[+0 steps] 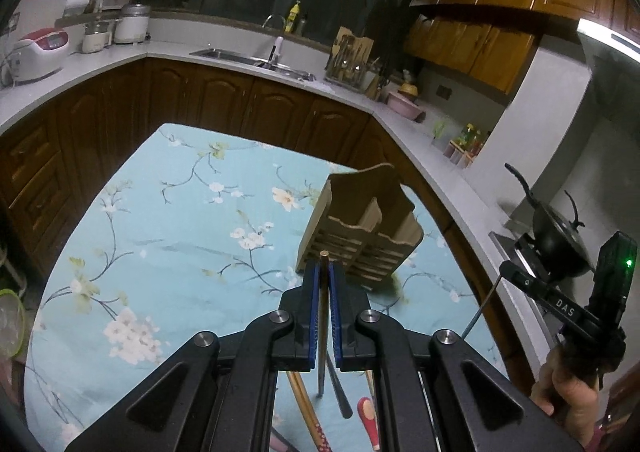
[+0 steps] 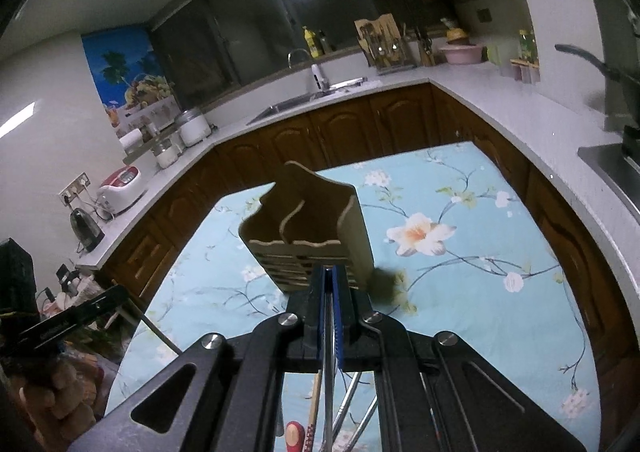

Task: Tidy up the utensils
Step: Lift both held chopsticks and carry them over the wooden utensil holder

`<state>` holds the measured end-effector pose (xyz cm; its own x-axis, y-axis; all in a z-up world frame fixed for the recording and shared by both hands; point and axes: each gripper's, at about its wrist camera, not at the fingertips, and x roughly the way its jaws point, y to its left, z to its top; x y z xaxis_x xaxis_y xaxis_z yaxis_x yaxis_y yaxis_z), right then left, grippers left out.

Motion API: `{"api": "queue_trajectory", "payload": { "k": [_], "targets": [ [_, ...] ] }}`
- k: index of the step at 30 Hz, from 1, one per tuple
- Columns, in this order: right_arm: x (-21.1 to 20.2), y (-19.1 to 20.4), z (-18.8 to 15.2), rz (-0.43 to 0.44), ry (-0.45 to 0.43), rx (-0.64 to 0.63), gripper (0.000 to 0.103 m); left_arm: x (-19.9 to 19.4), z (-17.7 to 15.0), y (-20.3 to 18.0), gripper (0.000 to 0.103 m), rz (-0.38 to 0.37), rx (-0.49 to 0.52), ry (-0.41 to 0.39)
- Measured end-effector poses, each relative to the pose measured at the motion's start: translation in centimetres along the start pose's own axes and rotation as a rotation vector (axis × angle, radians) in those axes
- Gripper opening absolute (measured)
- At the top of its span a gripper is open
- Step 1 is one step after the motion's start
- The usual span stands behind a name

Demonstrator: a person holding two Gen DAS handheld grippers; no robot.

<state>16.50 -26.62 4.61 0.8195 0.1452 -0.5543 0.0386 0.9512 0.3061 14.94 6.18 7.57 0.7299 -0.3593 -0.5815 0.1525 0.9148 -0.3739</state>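
A tan wooden utensil holder (image 1: 360, 230) with divided compartments stands on the floral blue tablecloth (image 1: 180, 219); it also shows in the right wrist view (image 2: 308, 236). My left gripper (image 1: 324, 272) is shut on a brown wooden chopstick (image 1: 323, 292), its tip just before the holder's slatted front. My right gripper (image 2: 329, 280) is shut on a thin metal utensil (image 2: 329, 364), close to the holder's front. Loose utensils (image 1: 320, 412) lie on the cloth below both grippers, including a red-handled one (image 2: 296, 434). The right gripper appears at the right edge of the left wrist view (image 1: 560, 304).
White counters (image 1: 120, 59) with dark wood cabinets wrap around the table. A sink (image 1: 248, 57), a rice cooker (image 1: 38, 51), a pink bowl (image 1: 404, 105) and a black wok (image 1: 560, 240) stand on them.
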Motion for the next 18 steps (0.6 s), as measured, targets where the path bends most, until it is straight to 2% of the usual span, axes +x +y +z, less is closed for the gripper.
{"api": "queue_trajectory", "payload": {
  "k": [9,18],
  "targets": [
    [-0.7,0.7,1.4,0.018,-0.062,-0.007,0.003,-1.1,1.5,-0.2,0.004,-0.018,0.004,-0.062],
    [-0.6,1.3,5.1,0.026,-0.155,-0.016,0.003,-0.3,4.6,-0.6,0.004,-0.039,0.028,-0.155]
  ]
}}
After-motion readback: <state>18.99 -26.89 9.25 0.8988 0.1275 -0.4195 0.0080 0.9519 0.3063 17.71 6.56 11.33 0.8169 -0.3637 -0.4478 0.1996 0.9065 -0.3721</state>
